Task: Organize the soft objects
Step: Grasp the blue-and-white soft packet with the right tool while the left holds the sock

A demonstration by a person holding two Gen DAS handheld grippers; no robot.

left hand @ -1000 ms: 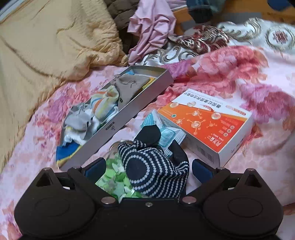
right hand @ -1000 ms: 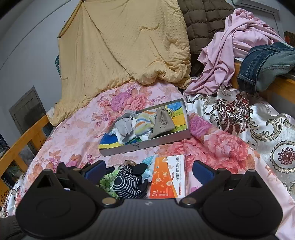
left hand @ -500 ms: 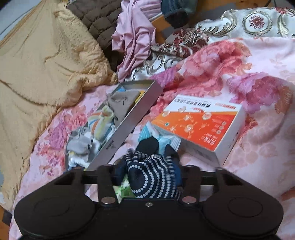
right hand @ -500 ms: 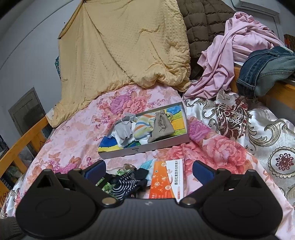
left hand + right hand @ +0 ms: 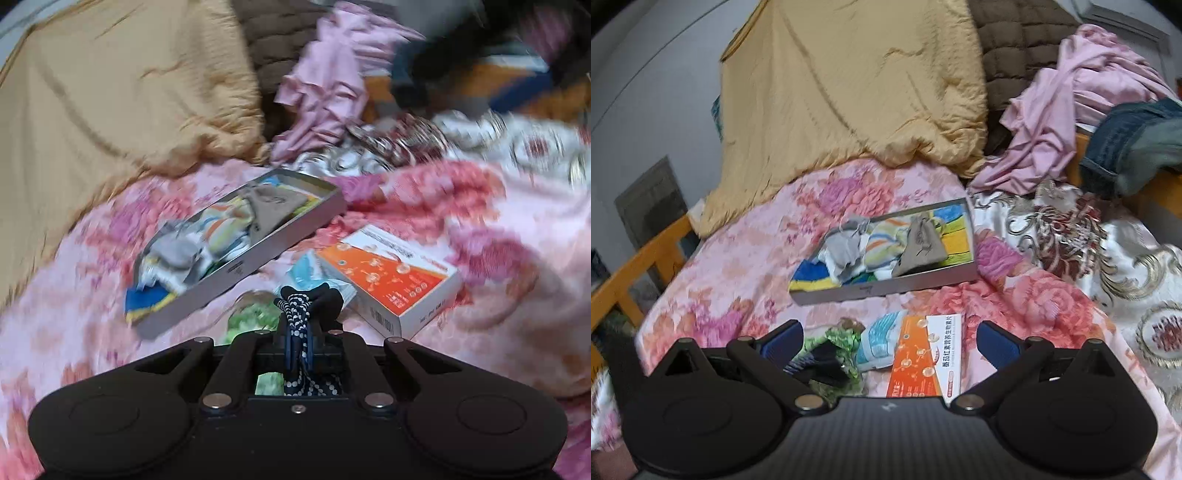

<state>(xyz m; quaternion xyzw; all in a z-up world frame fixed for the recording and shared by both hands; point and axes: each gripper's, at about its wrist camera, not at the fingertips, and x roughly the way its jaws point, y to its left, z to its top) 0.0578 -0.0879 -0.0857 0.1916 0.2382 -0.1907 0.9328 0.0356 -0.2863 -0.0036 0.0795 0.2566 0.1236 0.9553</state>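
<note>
L gripper (image 5: pixel 297 341) clamped on dotted navy sock (image 5: pixel 300 325); R gripper (image 5: pixel 889 338) released, jaws wide w/ nothing between.

Sock pinched thin btwn L pads, bunched end poking out front, above the floral bedspread (image 5: pixel 74 325). Grey tray (image 5: pixel 258 258) w/ folded socks + small pouch sits ahead-left; orange box (image 5: pixel 388 280) to its right, green-print packet (image 5: pixel 251 317) just below the sock. L view blurred.

Right tongs (image 5: pixel 889 341) spread wide, nothing between the pads. Grey tray (image 5: pixel 886 290) of folded socks on the floral bed (image 5: pixel 738 258), mid-scene. Near it: orange box (image 5: pixel 925 360), pale blue packet (image 5: pixel 881 341), green wrapper (image 5: pixel 844 338). Dotted navy sock (image 5: pixel 799 363) at near left, partly hidden. Yellow quilt (image 5: pixel 849 85) far behind.
</note>
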